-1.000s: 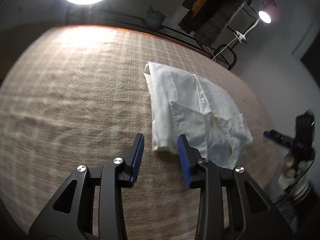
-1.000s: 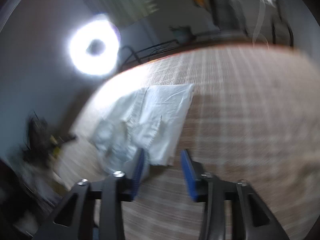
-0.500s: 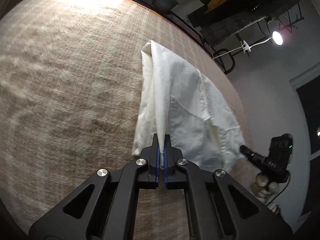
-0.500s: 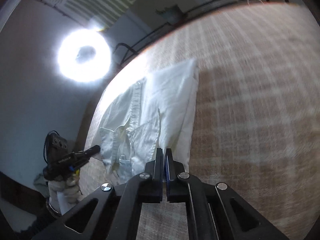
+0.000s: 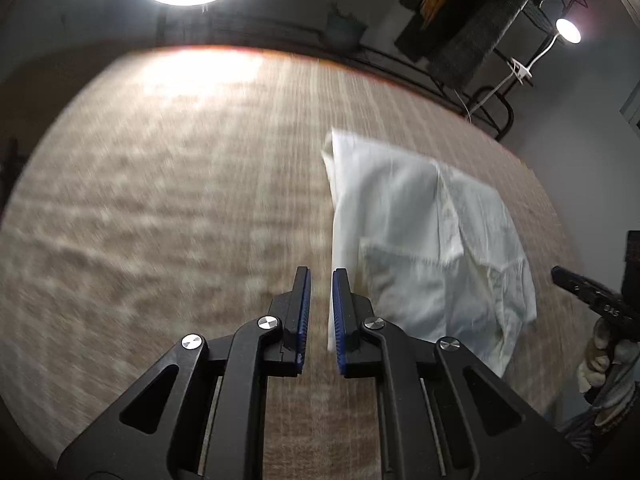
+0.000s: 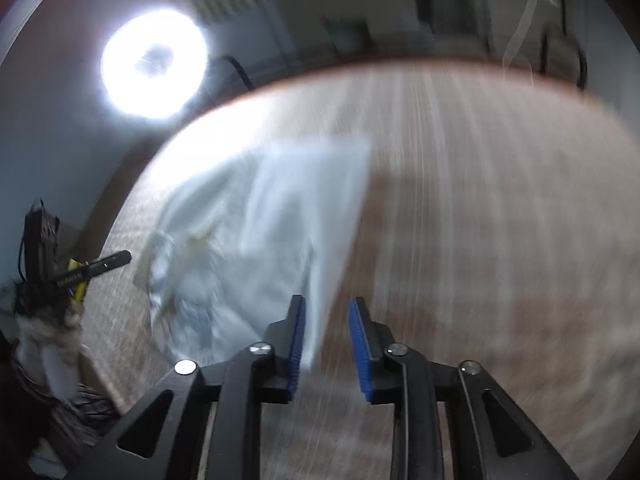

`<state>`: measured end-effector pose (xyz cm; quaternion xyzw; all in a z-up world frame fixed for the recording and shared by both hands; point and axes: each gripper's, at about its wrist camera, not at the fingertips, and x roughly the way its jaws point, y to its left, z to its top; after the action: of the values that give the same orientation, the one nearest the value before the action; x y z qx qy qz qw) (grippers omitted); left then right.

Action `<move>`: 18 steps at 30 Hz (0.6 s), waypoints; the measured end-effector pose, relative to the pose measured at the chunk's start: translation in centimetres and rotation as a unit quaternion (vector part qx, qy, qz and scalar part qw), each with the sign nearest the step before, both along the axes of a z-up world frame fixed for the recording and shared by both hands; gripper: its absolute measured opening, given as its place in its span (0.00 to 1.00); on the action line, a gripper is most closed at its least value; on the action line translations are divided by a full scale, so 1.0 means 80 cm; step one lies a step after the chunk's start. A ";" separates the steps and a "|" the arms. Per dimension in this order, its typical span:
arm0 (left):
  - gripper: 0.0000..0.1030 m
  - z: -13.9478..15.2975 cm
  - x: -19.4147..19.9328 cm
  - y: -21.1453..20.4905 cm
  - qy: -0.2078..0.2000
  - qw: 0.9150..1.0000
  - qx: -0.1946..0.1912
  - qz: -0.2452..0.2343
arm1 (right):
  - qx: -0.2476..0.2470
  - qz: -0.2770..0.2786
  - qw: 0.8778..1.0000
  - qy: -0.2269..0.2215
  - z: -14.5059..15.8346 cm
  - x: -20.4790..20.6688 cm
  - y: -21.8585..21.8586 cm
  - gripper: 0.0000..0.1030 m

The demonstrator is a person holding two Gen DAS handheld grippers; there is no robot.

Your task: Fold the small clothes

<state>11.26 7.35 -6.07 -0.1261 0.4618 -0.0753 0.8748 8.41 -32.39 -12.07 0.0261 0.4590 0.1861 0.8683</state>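
Garment: white cotton shirt [image 5: 424, 240], partly folded, flat on woven tan tabletop [image 5: 180, 220].
Left gripper [image 5: 319, 312]: fingers opening, empty.
Right gripper [image 6: 326, 344]: fingers opening, shirt edge between, released.

Both wrist views look steeply down, close over the woven mat [image 5: 160, 220]. Left view faces the white garment [image 5: 420, 240] from one side, right view from the other; shared ring light [image 6: 154, 64].

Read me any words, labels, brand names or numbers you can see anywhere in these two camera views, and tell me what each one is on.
None can be read for certain.
Pale marking on the black gripper at the right edge of the left wrist view: too small and blurred to read.
Pale lettering on the black bar of the other gripper at the left of the right wrist view: blurred, unreadable.
White shirt: no print or label visible.
Woven mat: no text.
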 end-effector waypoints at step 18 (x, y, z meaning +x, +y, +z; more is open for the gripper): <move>0.10 -0.036 0.142 -0.095 0.001 0.996 0.063 -0.057 | 0.035 0.020 0.999 0.002 -0.028 0.141 0.079 0.29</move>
<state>22.60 -0.24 -8.96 -0.0440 0.4725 -0.0955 0.8750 19.67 -26.08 -14.30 0.0474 0.4549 0.2191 0.8619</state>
